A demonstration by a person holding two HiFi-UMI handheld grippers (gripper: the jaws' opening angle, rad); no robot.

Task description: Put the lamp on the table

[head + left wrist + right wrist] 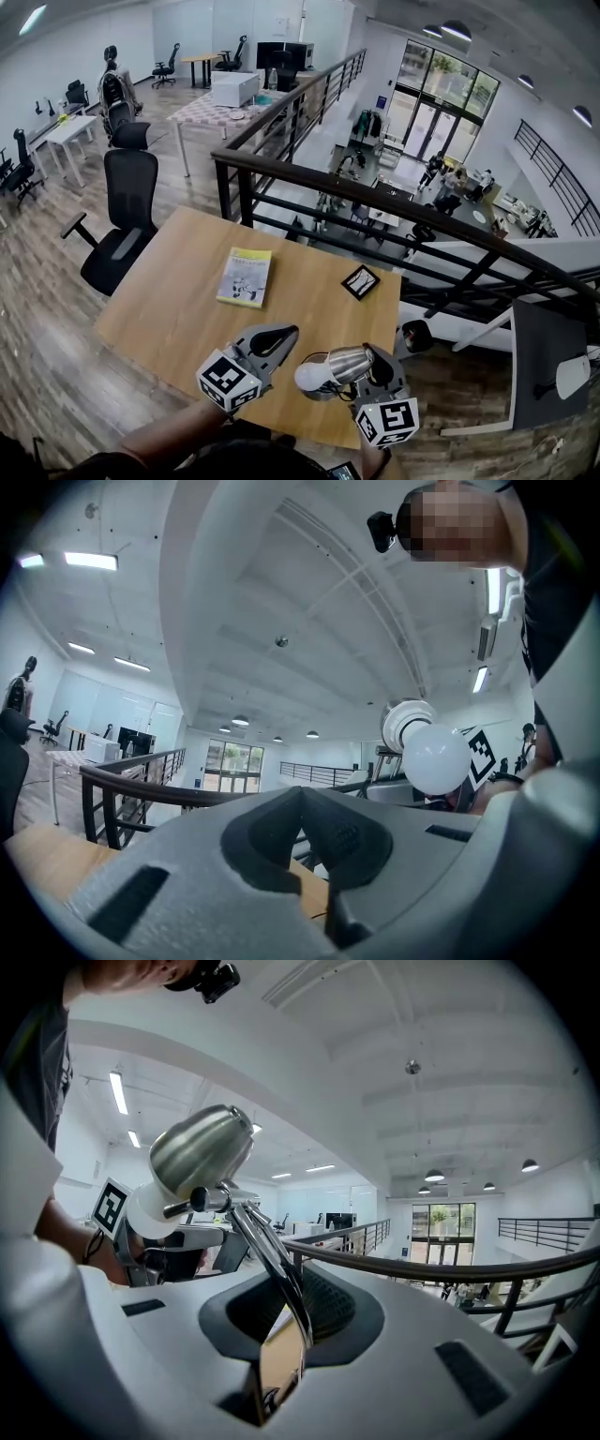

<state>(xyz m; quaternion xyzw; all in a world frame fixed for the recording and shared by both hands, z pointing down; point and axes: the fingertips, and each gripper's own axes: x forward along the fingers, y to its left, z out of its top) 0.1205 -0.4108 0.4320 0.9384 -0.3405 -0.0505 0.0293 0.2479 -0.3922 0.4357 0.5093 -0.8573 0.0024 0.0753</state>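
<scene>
From my feed I see a light wooden table (pixel 173 305); a yellow-green booklet (pixel 246 277) lies flat near its middle; to the booklet's right, apart from it, a small black square card (pixel 360 281) lies near the far edge.

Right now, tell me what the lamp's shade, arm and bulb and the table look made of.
Lamp shade: metal, brushed silver; it shows soft gleams. Lamp arm: mirror-bright, chrome-look metal. Bulb: frosted white, glass or plastic, can't tell which. Table: wood or wood-look laminate; light brown, matte, faint grain.
</scene>
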